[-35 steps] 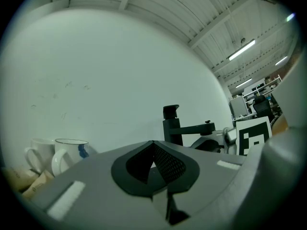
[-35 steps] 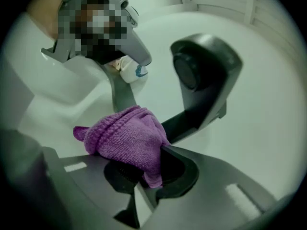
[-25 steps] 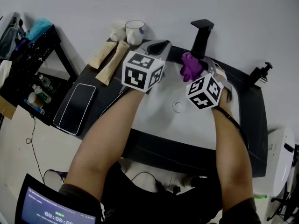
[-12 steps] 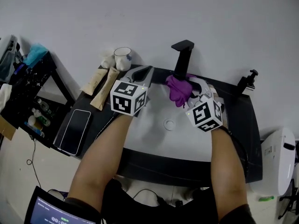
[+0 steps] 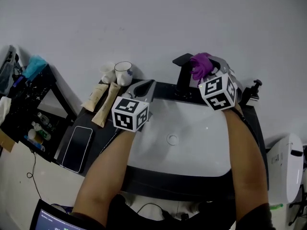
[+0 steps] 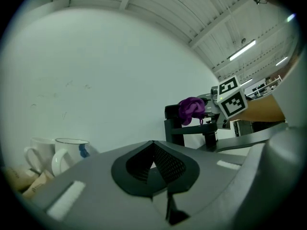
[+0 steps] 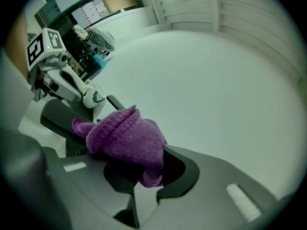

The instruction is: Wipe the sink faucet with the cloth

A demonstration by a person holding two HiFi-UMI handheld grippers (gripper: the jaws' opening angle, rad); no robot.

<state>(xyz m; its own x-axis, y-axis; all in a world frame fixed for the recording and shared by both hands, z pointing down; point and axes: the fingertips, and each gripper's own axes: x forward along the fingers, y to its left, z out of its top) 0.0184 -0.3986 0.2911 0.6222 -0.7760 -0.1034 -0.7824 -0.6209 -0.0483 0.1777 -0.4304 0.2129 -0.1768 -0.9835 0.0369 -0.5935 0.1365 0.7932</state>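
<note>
A black faucet (image 5: 183, 74) stands at the back rim of the white sink (image 5: 192, 143). My right gripper (image 5: 205, 66) is shut on a bunched purple cloth (image 5: 200, 65), held right at the top of the faucet's spout; whether the cloth touches it I cannot tell. In the right gripper view the purple cloth (image 7: 125, 140) fills the jaws, with the black faucet (image 7: 62, 123) under it. My left gripper (image 5: 144, 89) is shut and holds nothing, at the sink's back left rim. In the left gripper view the faucet (image 6: 180, 126) and cloth (image 6: 191, 108) show to the right.
Two white mugs (image 5: 123, 73) and two tan sachets (image 5: 103, 103) sit on the dark counter at the left, with a phone (image 5: 76, 148) nearer. A black soap pump (image 5: 251, 95) stands right of the faucet. A black shelf (image 5: 29, 104) is at far left.
My right gripper has lifted the purple cloth from the faucet's lower front up to the top of the spout. The left gripper has stayed near the sink's back left rim.
</note>
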